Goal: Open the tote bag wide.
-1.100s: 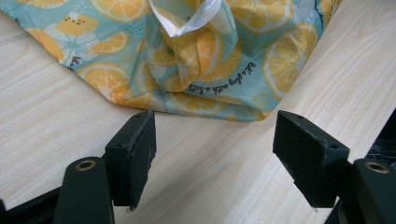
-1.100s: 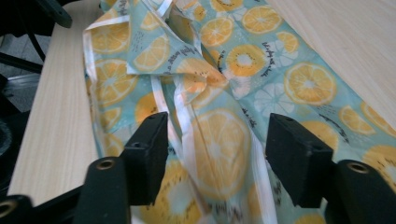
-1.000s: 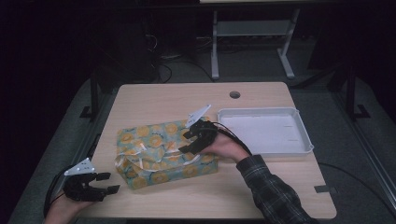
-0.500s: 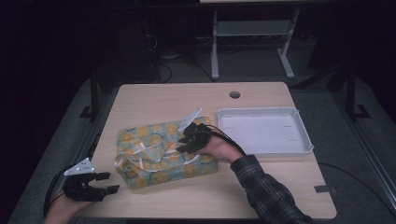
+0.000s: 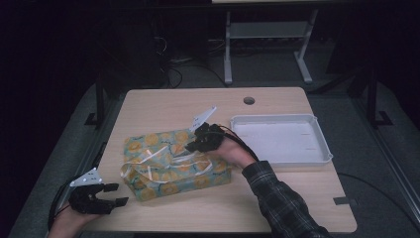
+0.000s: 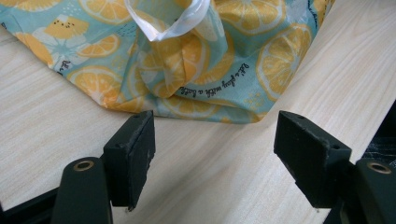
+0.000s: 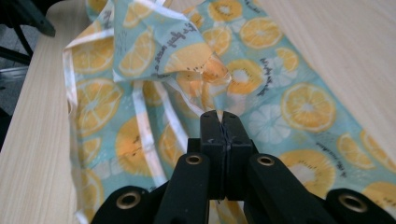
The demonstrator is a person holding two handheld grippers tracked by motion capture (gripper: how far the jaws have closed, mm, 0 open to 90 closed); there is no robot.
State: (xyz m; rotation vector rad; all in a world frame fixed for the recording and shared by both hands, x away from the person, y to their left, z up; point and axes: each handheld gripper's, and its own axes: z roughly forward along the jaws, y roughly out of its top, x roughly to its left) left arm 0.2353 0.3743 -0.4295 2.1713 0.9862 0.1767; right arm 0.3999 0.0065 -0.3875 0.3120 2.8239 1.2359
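Right gripper (image 7: pixel 219 116) just pinched its fingers together on the parcel's (image 5: pixel 173 163) ribbon (image 7: pixel 175 116) (tips meet); left gripper (image 6: pixel 215 154) gapes empty at the counter's (image 5: pixel 163 106) 7 o'clock.

You work on a pale wood-grain table (image 5: pixel 163 106), smooth and matt. The parcel (image 5: pixel 173 163) before you is wrapped in thin, creased paper printed with orange slices, slightly sheeny, tied with a glossy white ribbon (image 7: pixel 142 123). Your right gripper (image 7: pixel 219 116) and left gripper (image 6: pixel 215 161) are matt black plastic with brass-coloured rivets. The white tray (image 5: pixel 317 144) looks like smooth plastic.
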